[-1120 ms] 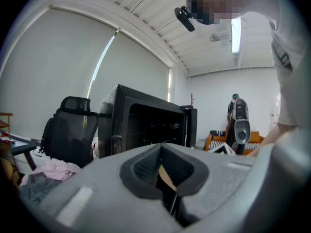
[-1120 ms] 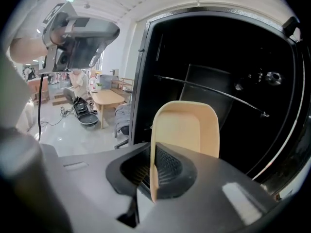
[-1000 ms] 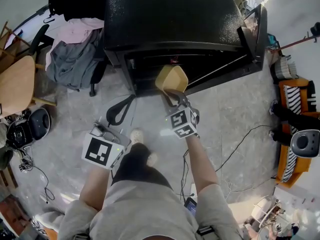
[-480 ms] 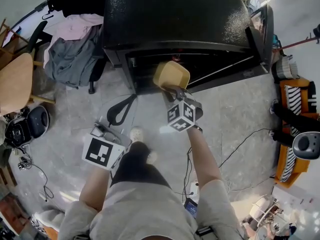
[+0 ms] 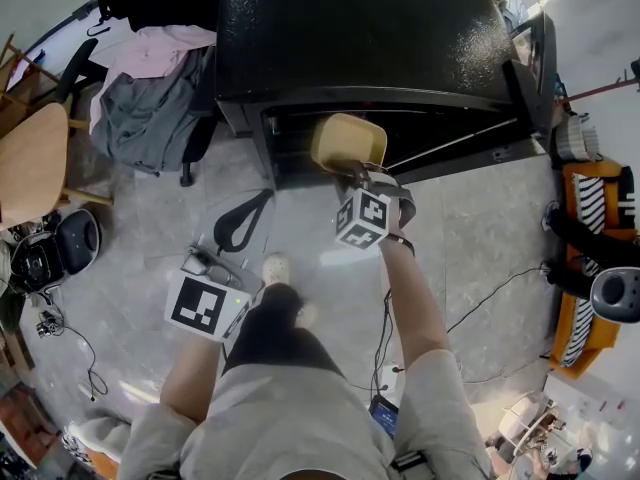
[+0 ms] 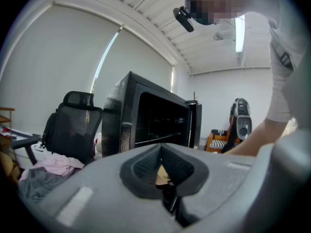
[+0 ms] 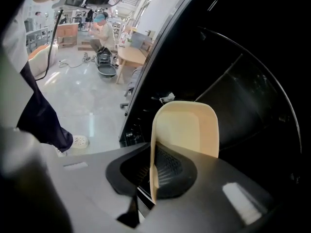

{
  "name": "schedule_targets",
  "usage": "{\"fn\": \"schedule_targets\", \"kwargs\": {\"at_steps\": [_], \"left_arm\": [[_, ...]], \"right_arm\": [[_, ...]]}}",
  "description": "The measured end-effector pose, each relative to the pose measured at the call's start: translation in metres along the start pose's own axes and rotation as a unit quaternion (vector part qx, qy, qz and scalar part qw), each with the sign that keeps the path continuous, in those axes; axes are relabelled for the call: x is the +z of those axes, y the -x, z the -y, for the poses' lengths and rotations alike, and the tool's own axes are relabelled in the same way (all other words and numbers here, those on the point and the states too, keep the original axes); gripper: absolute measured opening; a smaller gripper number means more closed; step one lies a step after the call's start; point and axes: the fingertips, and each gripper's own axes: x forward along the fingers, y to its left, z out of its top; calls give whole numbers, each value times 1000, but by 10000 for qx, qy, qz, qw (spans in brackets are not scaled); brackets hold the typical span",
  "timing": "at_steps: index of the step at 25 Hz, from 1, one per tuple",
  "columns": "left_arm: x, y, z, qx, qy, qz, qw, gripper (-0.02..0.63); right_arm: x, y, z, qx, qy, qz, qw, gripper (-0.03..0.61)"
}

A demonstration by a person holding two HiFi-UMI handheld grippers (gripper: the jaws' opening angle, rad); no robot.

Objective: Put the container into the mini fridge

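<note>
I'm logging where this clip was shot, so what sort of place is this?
Probably an office or lab workroom, not a kitchen: the mini fridge stands on a bare floor beside an office chair heaped with clothes, and loose cables lie about.

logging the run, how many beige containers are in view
1. The beige container is gripped by its rim in the right gripper, at the open mini fridge's mouth. The dark interior could hide more.
</note>
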Motion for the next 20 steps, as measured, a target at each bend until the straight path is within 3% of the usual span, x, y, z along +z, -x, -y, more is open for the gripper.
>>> {"fn": "schedule_targets", "kwargs": {"at_steps": [20], "left_arm": [[0, -4, -24, 104, 2, -11, 9999, 2]], "right_arm": [[-10, -30, 21, 62, 1217, -644, 9905, 11]]}}
